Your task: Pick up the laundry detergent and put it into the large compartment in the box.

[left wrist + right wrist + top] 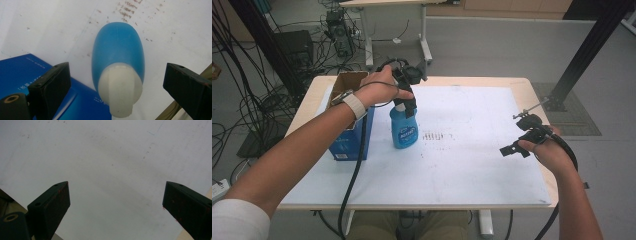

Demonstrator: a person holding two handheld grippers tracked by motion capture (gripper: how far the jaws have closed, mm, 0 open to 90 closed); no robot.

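A grey workshop floor strewn with black cables surrounds a pale wooden bench (532, 87) topped by a large white sheet (472, 150), marked near its middle with a patch of small dark specks. On the sheet, toward the left, a blue plastic spray bottle with a white cap (404, 129) stands upright, just beside an open-topped blue cardboard box (349, 140) at the bench's left edge.

A person seated at the near side reaches in with both forearms, a white sleeve at the left elbow and a pale wristband on the left wrist. The left tool (408, 102), black and trailing a cable, is poised directly over the bottle's top. In the left gripper view its 2 jaws stand wide apart on either side of the white cap (120, 90), neither one touching it, with the blue body (117, 47) running down to the sheet and a corner of the blue box (22, 75) at lower left.

The right tool (512, 150) is held well apart from the bottle, low over the right side of the sheet. In the right gripper view its 2 jaws are likewise spread wide, with bare white sheet (107, 165) between them.
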